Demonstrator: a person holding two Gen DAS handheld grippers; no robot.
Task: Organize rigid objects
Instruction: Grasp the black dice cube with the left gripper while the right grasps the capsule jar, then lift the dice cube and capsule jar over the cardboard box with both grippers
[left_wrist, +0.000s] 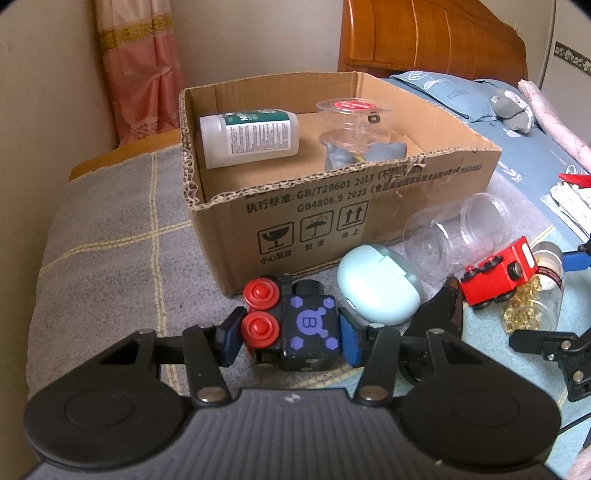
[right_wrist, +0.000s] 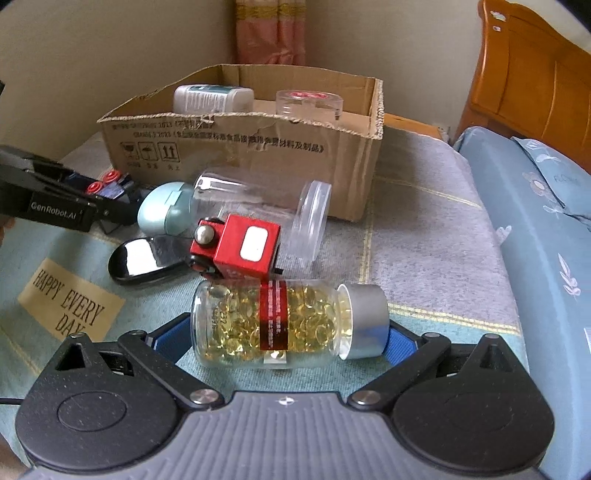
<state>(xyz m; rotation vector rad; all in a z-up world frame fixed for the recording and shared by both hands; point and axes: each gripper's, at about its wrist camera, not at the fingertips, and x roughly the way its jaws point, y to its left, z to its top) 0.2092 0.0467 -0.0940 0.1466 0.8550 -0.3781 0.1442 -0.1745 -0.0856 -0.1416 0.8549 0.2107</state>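
A: Largest first: cardboard box, upper middle of the left wrist view, open top, on the bed's grey blanket; white bottle lying inside.

B: Capsule bottle, lower middle of the right wrist view, on its side, long axis left to right, silver cap toward the right.

A: Right gripper: blue fingers spread wide at either end of it; contact unclear.

B: Black toy train, lower middle of the left wrist view, red wheels to the left.

A: Left gripper clamped on its sides, angled down.
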